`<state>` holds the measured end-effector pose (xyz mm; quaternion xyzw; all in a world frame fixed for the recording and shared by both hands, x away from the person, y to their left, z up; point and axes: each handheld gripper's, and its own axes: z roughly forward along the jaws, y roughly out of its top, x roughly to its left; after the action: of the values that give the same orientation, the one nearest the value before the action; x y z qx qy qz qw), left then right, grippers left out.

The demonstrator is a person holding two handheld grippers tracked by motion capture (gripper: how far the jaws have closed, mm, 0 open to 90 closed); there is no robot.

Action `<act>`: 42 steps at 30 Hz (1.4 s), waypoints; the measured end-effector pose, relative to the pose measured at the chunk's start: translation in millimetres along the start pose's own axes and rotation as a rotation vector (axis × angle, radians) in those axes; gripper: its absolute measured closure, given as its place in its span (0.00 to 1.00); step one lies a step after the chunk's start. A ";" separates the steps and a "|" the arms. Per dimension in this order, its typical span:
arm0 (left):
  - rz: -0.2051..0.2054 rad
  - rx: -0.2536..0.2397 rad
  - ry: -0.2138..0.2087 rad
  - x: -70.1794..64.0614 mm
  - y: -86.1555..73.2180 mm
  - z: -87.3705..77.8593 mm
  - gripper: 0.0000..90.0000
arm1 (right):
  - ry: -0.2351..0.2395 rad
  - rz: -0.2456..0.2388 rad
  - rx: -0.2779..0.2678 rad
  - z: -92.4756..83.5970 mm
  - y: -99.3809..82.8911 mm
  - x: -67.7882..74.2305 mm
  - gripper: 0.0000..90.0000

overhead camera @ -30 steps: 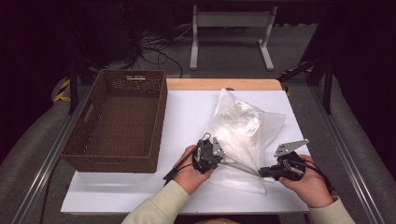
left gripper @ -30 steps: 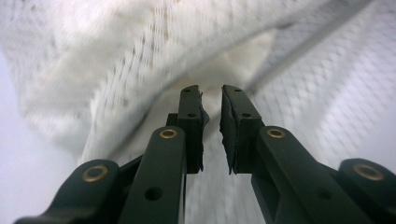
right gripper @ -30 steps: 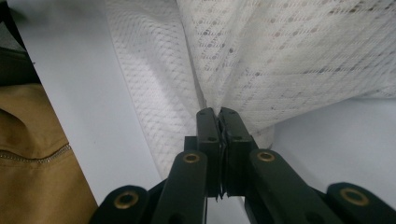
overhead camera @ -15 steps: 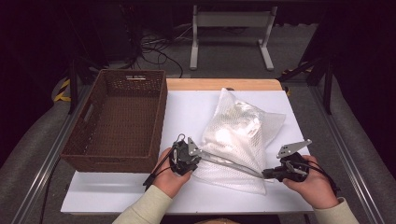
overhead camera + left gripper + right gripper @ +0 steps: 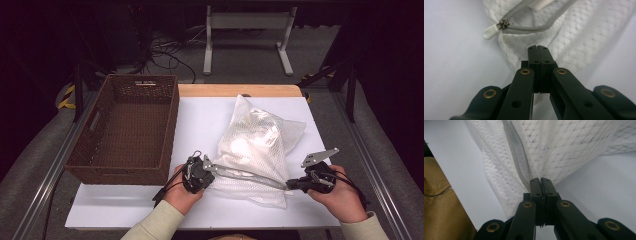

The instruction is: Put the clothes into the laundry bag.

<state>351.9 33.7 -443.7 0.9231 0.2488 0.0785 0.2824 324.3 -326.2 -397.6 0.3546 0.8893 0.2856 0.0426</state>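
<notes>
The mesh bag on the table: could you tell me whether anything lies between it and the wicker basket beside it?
Nothing visible does. The mesh bag lies on the white table, right of the wicker basket, with bare tabletop between them. The left gripper and right gripper pinch its near edge.

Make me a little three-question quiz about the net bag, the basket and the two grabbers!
1. True or false: the zip pull lies clear of the left gripper.
2. What does the right gripper pinch? A) the basket B) the mesh bag C) a cable
3. What lies inside the basket?

Key:
1. True; the shut jaws sit on the mesh below the pull.
2. B; its jaws are shut on the bag's edge by the zip.
3. Nothing; it is empty.
</notes>
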 end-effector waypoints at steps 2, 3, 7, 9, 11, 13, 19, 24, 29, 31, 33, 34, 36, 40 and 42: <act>0.020 0.009 -0.014 -5.2 -1.6 -1.8 1.00 | -0.009 0.004 -0.001 -1.2 -0.6 -1.0 0.99; 0.024 0.010 -0.028 -7.2 -2.0 -2.1 1.00 | -0.012 0.006 -0.001 -2.1 -1.0 -1.7 0.99; 0.033 0.008 -0.063 -13.5 -3.2 -3.2 1.00 | -0.046 0.021 0.003 -6.6 -3.4 -5.9 0.99; 0.034 -0.006 -0.086 -16.2 -3.5 -4.8 1.00 | -0.050 0.024 0.002 -7.4 -4.2 -7.1 0.99; 0.037 -0.037 -0.075 -16.4 -3.2 -10.2 1.00 | -0.059 0.039 0.008 -8.5 -5.3 -8.6 0.99; 0.020 -0.080 -0.060 -14.1 -3.3 -16.0 1.00 | -0.054 0.034 0.006 -7.8 -5.3 -8.2 0.99; -0.040 -0.142 0.037 -0.2 -5.2 -26.2 0.94 | -0.021 0.030 -0.024 -10.3 -3.6 -5.6 0.94; -0.072 -0.139 0.081 7.9 -6.3 -23.7 0.87 | -0.012 0.028 -0.063 -17.0 -1.1 -0.6 0.82; -0.084 -0.133 0.102 12.9 -5.2 -18.9 0.77 | -0.034 0.024 -0.088 -22.4 0.3 0.9 0.74; -0.083 -0.118 0.099 16.3 -5.3 -15.4 0.74 | -0.047 0.022 -0.102 -26.0 0.8 1.2 0.71; -0.068 -0.112 0.106 20.3 -4.5 -11.0 0.68 | -0.059 0.022 -0.134 -30.5 2.0 2.7 0.69; -0.068 -0.112 0.106 20.3 -4.5 -11.0 0.66 | -0.058 0.019 -0.140 -31.6 2.5 3.4 0.69; -0.057 -0.109 0.090 22.9 -3.4 -5.8 0.64 | -0.056 0.018 -0.146 -32.2 2.9 4.3 0.69; -0.033 -0.110 0.058 27.1 -1.4 4.0 0.57 | -0.050 0.011 -0.159 -31.5 3.7 6.4 0.70; -0.026 -0.110 0.053 28.2 -1.1 4.9 0.54 | -0.051 0.012 -0.160 -31.1 3.7 6.5 0.70</act>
<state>377.2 46.3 -448.2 0.9005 0.2637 0.1127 0.3270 313.1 -334.6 -368.9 0.3623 0.8603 0.3468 0.0916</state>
